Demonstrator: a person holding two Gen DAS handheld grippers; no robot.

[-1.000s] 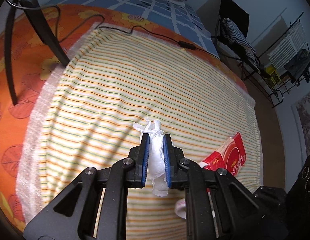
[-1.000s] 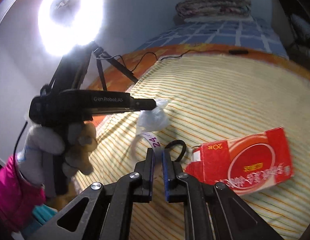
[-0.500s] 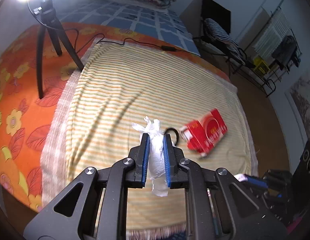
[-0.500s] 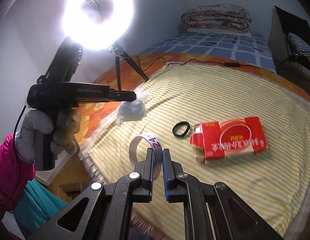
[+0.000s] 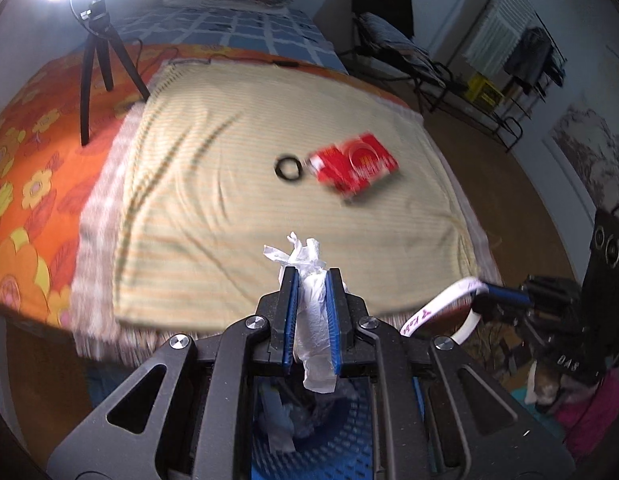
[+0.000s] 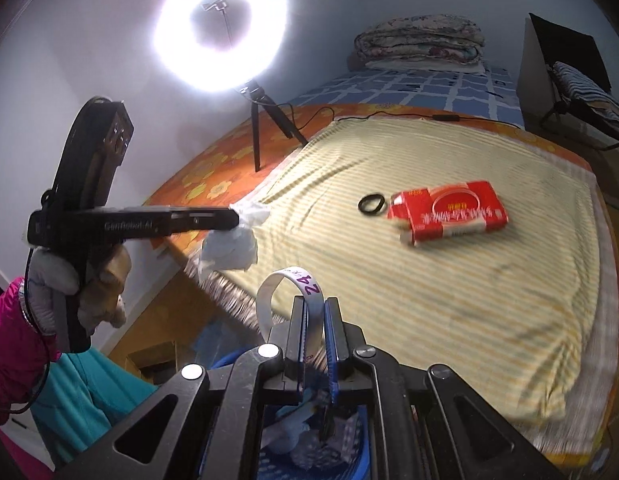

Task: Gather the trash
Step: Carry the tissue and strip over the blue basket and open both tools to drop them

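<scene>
The crumpled tissue [image 5: 314, 312] sits low in the frame's center, clenched in my left tool [image 5: 312, 300]. My right tool [image 6: 315, 332] grips a white paper band [image 6: 287, 292] at lower center. Under both lies a blue bin [image 5: 349, 440]. On the bed's striped blanket [image 6: 449, 300], mid-frame, lie a red box [image 6: 449, 210] and black ring [image 6: 371, 203].

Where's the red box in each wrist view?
Left wrist: red box lies right of centre in the upper half, on the striped blanket, just right of the black ring.
Right wrist: red box lies right of centre, mid-height, on the same blanket, again just right of the black ring.
Shared landmark: the black ring beside the box.
</scene>
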